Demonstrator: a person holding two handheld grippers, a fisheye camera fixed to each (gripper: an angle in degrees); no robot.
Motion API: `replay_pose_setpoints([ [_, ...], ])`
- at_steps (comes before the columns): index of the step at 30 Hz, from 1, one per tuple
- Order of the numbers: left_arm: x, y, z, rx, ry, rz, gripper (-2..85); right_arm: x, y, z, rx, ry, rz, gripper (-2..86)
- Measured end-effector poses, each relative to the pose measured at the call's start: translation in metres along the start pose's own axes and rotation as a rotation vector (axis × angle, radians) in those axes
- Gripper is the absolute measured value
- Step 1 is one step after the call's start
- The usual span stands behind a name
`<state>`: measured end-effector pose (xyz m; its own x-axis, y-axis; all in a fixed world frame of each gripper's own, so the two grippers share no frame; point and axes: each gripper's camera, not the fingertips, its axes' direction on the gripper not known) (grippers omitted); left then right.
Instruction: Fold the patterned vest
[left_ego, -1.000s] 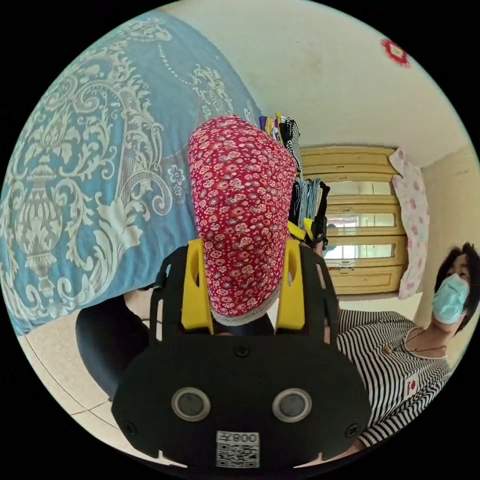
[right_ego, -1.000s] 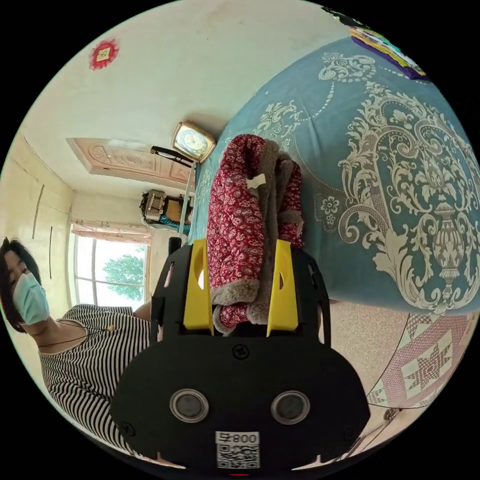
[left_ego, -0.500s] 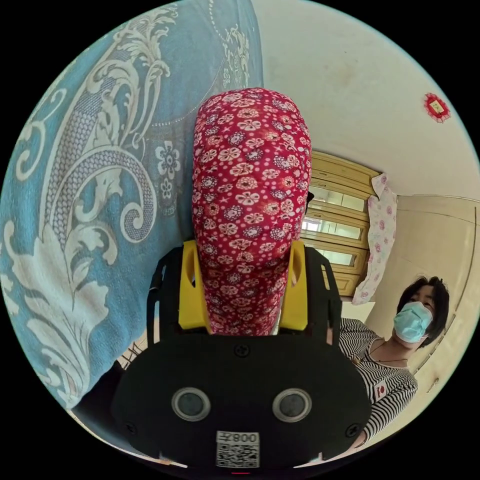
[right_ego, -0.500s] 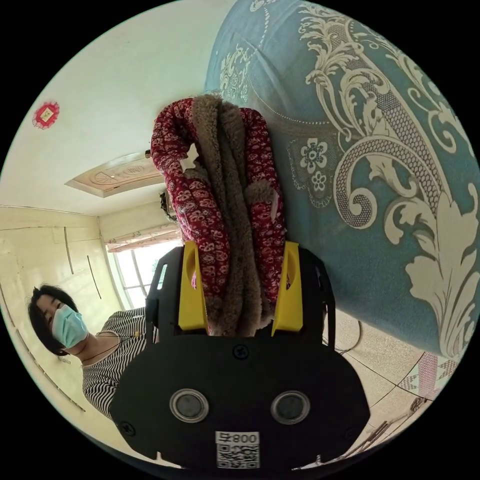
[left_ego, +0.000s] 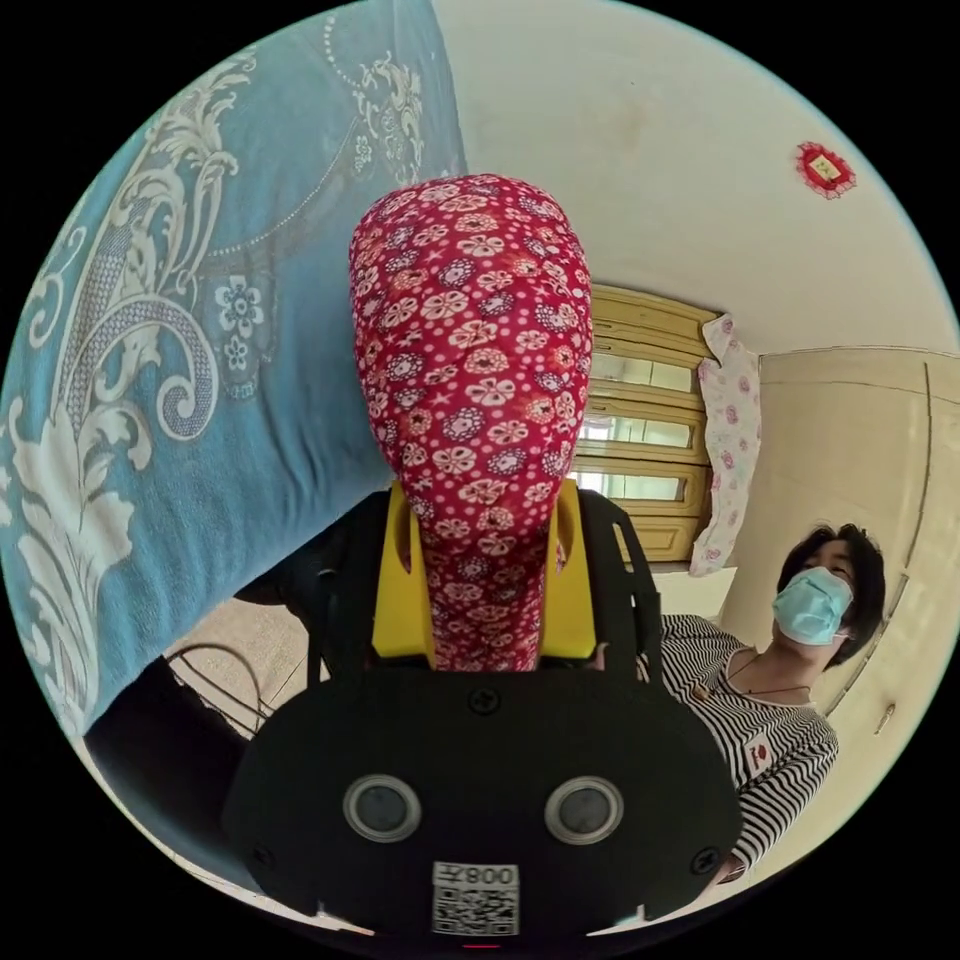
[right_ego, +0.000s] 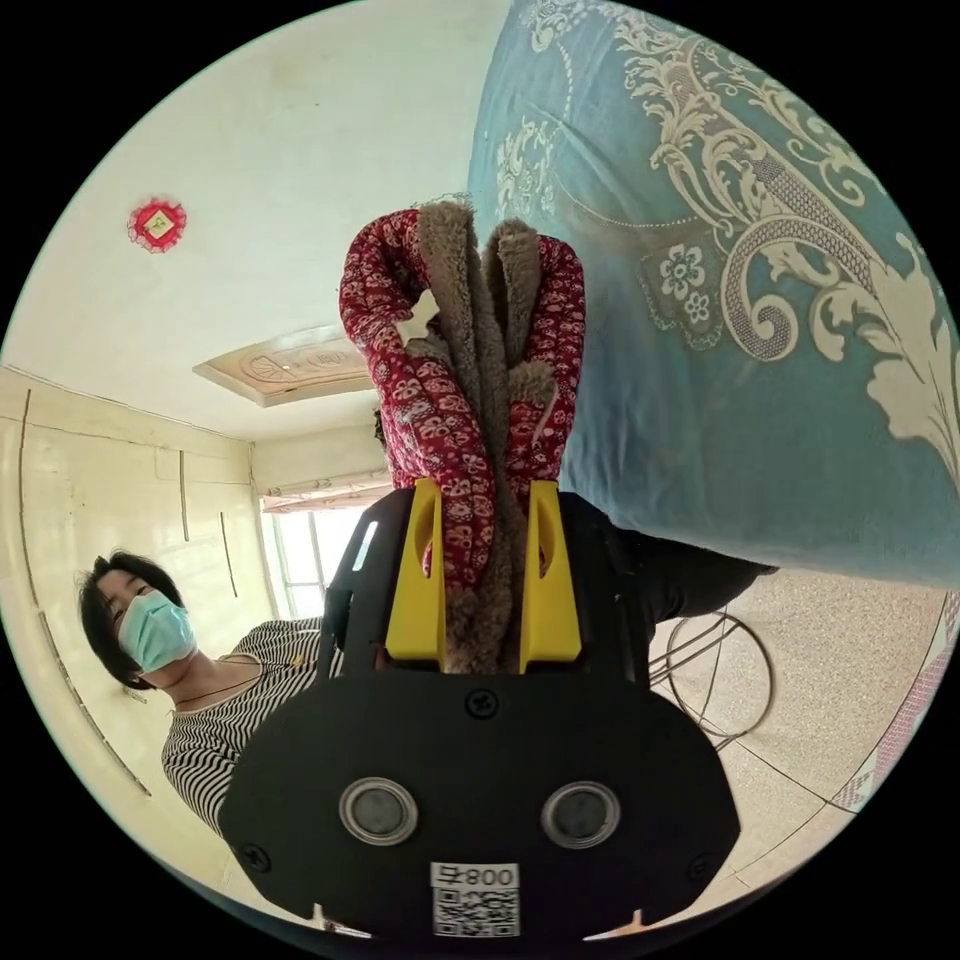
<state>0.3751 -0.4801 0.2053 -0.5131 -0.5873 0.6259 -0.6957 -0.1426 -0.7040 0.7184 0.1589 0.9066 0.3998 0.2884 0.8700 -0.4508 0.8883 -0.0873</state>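
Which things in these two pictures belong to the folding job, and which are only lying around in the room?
Part of the job:
- patterned vest, red floral outside, fleece lining
- left gripper, clamped on the vest
- right gripper, clamped on a bunched vest edge
- blue bedspread beside it

Just around:
- wooden cabinet
- pink floral garment hanging near it
- window
- red ornament

A blue bedspread (left_ego: 150, 380) with pale scroll patterns covers the bed, and a person in a striped top (left_ego: 760, 740) and a face mask stands beside it. A yellow wooden cabinet (left_ego: 640, 430) has a floral cloth (left_ego: 728, 440) hanging at its side. A red ornament (right_ego: 157, 223) sits on the ceiling, cables (right_ego: 715, 670) on the floor.
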Motion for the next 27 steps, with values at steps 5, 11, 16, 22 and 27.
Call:
replay_pose_setpoints([
  [5,0.023,0.025,0.019,-0.004,0.008,0.072,18.1,-0.025,0.055,-0.007,0.018,-0.004,-0.071,12.7],
  [11,0.039,0.051,0.051,-0.025,0.009,0.14,18.2,-0.05,0.133,-0.014,0.047,0.003,-0.141,12.7],
  [16,0.043,0.058,0.091,-0.055,0.021,0.183,18.2,-0.067,0.194,-0.027,0.086,0.022,-0.185,12.7],
  [22,0.041,0.032,0.161,-0.109,0.032,0.196,18.2,-0.08,0.251,-0.062,0.154,0.041,-0.205,12.7],
  [27,0.035,-0.019,0.23,-0.163,0.045,0.198,18.3,-0.09,0.28,-0.109,0.234,0.058,-0.217,12.7],
])
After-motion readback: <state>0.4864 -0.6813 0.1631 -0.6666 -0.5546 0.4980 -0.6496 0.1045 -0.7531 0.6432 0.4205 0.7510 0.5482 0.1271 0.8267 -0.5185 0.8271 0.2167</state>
